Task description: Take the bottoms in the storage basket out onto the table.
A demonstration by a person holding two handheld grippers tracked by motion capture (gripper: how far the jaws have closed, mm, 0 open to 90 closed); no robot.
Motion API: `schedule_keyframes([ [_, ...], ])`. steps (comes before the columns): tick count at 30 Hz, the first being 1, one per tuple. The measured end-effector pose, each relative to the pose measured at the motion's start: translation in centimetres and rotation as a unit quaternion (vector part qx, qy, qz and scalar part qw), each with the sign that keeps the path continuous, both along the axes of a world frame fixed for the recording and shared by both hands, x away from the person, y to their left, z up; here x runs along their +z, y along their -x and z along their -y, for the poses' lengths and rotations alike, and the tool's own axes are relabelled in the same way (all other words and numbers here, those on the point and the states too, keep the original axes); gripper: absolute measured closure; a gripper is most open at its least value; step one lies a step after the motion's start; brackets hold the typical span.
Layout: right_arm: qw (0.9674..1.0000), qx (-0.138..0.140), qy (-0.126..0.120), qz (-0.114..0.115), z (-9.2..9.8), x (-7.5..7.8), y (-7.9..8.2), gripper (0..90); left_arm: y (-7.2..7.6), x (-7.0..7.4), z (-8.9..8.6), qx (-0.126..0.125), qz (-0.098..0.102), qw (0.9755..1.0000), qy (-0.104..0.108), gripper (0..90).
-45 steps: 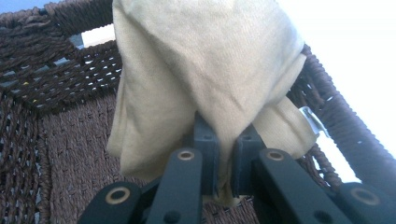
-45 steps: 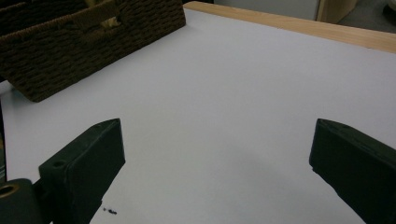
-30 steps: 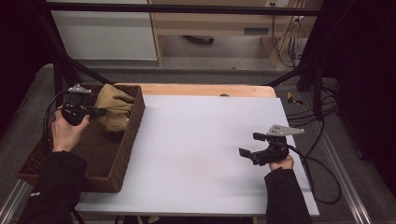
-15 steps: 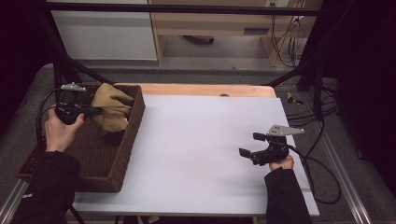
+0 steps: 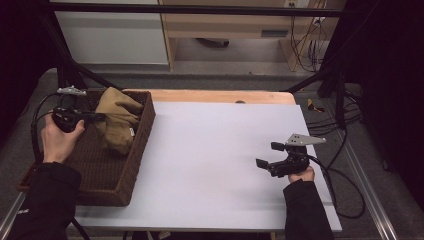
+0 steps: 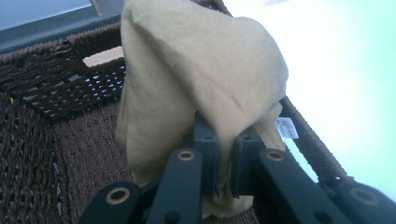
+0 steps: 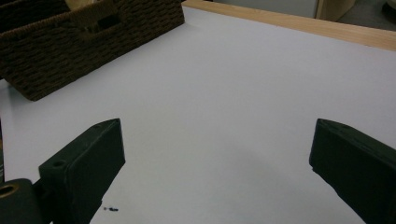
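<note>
Left tongs (image 5: pixel 97 117): clamped on a fold of the tan cloth (image 5: pixel 117 120); in the left gripper view the two black jaws pressed together with the fabric pinched between them (image 6: pixel 223 161).
Left hand (image 5: pixel 59 140): held its tongs above the far end of the basket (image 5: pixel 107 187), jaws pointing level toward the cloth.
Tan cloth: hung in a bunched, draped mass inside the far end of the basket, its upper part raised to about the height of the rim, its lower part trailing down toward the basket floor; a small white label (image 6: pixel 286 128) showed on its edge on the side facing the white sheet.
Basket: dark brown wicker, rectangular, at the left edge of the counter (image 5: pixel 215 155), its long right wall lying on the white surface; a handle slot showed in the end wall in the right gripper view (image 7: pixel 107 21).
Right tongs (image 5: pixel 268 154): jaws wide apart with nothing between them; in the right gripper view bare white counter lay between the two pads.
Right hand (image 5: pixel 299 174): rested low at the right part of the counter, well apart from the basket, tongs pointing left toward it.
Counter: white sheet over a wooden top, a strip of wood (image 5: pixel 225 96) showing along the far edge.
</note>
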State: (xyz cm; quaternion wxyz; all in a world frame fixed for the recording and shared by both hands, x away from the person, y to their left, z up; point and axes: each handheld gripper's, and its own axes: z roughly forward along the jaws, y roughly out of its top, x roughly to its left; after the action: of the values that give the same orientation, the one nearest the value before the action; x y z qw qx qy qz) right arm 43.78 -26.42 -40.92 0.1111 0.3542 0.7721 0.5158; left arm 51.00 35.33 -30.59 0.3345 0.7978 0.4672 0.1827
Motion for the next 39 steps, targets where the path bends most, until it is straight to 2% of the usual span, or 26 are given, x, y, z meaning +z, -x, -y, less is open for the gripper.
schedule_keyframes([
  [10,1.0000,0.000,0.000,-0.001,0.0,0.0,0.0,3.9,0.4,0.7,-0.3,-0.004,-0.011,0.9999,0.003,83.2],
  [19,1.0000,0.000,-0.001,0.000,0.0,0.0,0.0,3.9,0.8,1.3,-0.5,-0.009,-0.007,0.9998,0.016,83.3],
  [23,1.0000,0.000,-0.001,0.000,0.0,0.0,0.0,3.9,0.9,1.4,-0.6,-0.009,-0.008,0.9999,0.011,83.2],
  [39,1.0000,0.000,-0.001,0.000,0.0,0.0,0.0,3.9,1.5,2.5,-0.9,-0.010,-0.008,0.9998,0.015,83.2],
])
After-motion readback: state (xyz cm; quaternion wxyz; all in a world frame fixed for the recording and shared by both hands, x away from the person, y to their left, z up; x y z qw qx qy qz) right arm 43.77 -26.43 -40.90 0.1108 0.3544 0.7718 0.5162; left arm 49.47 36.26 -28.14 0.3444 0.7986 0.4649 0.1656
